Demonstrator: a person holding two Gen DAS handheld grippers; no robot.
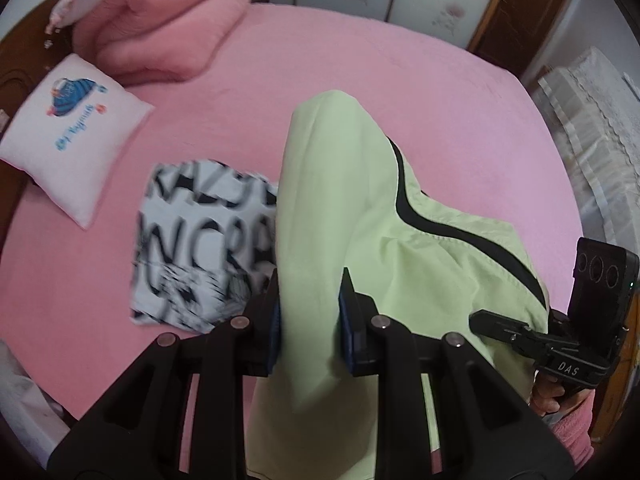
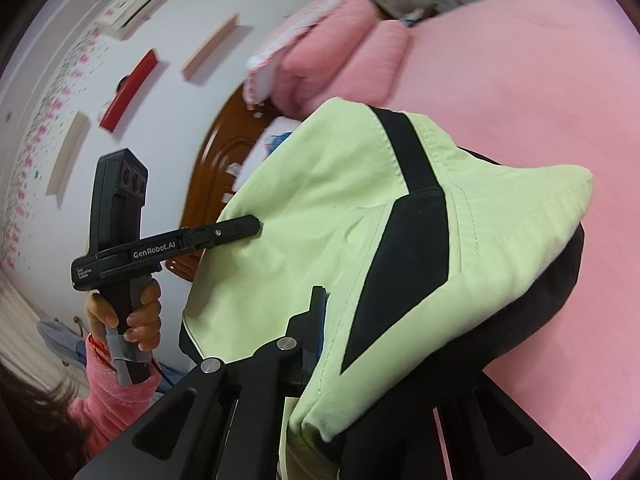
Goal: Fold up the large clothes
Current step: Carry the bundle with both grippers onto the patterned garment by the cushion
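Green clothing [image 1: 336,208], pale with black panels, hangs between the two tools, and each tool's fingers are clamped on it. In the left wrist view the left gripper [image 1: 310,322] has its blue pads [image 1: 347,322] pressed against a thick fold that rises up through the gap, so the fingers stand a little apart only because cloth fills the space. In the right wrist view the right gripper [image 2: 320,320] shows one finger beside the fabric; the other is hidden under the draped cloth, yet the fingers look nearly together, pinching a thin edge near a black panel [image 2: 408,248].

Between the two grips the fabric bridges in a loose span, clear of the bed [image 1: 400,72], which suggests the piece is being carried by two points so it can be spread or laid flat before any folding. Holding it at separate points keeps it from bunching into one lump.

Each view also catches the other tool: the person's hand [image 2: 136,316], in a pink sleeve [image 2: 108,396], grips the left one's handle. On the pink sheet lie a folded black-and-white printed garment [image 1: 200,244], just beside the hanging cloth, a white cushion [image 1: 72,136] and a pile of pink bedding [image 1: 160,28] near the headboard. The folding of the green piece itself seems not yet begun.
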